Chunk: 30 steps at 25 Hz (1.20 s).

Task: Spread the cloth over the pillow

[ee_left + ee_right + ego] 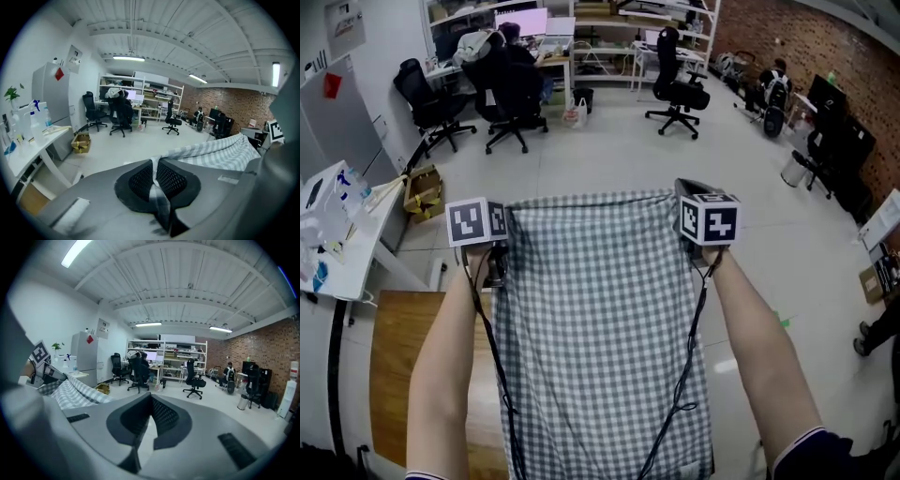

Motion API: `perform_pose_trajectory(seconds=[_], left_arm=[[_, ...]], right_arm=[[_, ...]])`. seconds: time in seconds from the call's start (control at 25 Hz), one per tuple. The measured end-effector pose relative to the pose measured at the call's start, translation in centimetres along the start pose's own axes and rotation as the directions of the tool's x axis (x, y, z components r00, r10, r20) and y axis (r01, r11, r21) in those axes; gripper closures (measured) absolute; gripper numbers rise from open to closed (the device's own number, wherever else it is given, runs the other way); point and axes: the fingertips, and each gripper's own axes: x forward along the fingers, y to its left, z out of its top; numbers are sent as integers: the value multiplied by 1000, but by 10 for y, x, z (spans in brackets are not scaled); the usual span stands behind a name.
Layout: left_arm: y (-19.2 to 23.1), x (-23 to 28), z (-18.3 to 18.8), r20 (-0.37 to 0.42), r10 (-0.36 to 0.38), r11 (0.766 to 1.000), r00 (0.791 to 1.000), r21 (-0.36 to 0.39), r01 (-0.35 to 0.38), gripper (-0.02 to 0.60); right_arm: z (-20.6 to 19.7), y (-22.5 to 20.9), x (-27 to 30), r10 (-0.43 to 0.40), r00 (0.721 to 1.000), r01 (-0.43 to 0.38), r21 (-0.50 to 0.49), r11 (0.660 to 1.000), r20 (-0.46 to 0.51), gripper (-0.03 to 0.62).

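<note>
Cloth: a grey-and-white checked fabric cloth (600,328) hangs in the air as a flat sheet, held up by its two far corners, its top edge stretched between the two tools.
Left tool: the left tool (502,214) is closed tight on the cloth's far left corner. In the left gripper view a fold of checked fabric is pinched between the black ribbed pads (140,180) of this tool (157,177), and the rest of the cloth (220,152) runs off to the right.
Right tool: the right tool (684,204) is all but closed at the cloth's far right corner. In the right gripper view only a thin pale strip shows between the pads of this tool (149,417), and the cloth (70,392) trails away to the left.
Below the cloth: a brown wooden desk (394,375) shows past the cloth's left edge; the cloth hides the rest of it.
Cables: thin black cables (492,375) run back from both tools along the forearms.
Surroundings: black wheeled office chairs (511,94) stand on the pale floor beyond, and a cardboard box (422,190) sits on the floor at the left.
</note>
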Motion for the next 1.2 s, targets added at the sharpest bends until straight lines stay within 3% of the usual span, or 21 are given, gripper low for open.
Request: perform_pose_trajectory(seconds=[0.28, 0.68, 0.88, 1.2], left_arm=[[10, 45, -55, -137, 45, 993, 990, 118, -29, 568], [14, 78, -115, -255, 39, 991, 966, 136, -4, 568], [14, 86, -118, -223, 31, 986, 974, 167, 7, 569], [14, 83, -121, -191, -69, 994, 979, 68, 83, 557]], right_arm=[[-74, 3, 40, 23, 992, -26, -25, 999, -123, 577], [-134, 7, 59, 22, 979, -39, -76, 996, -205, 577], [-157, 10, 63, 20, 969, -41, -78, 996, -248, 577], [-165, 6, 59, -17, 963, 2, -55, 998, -268, 560]])
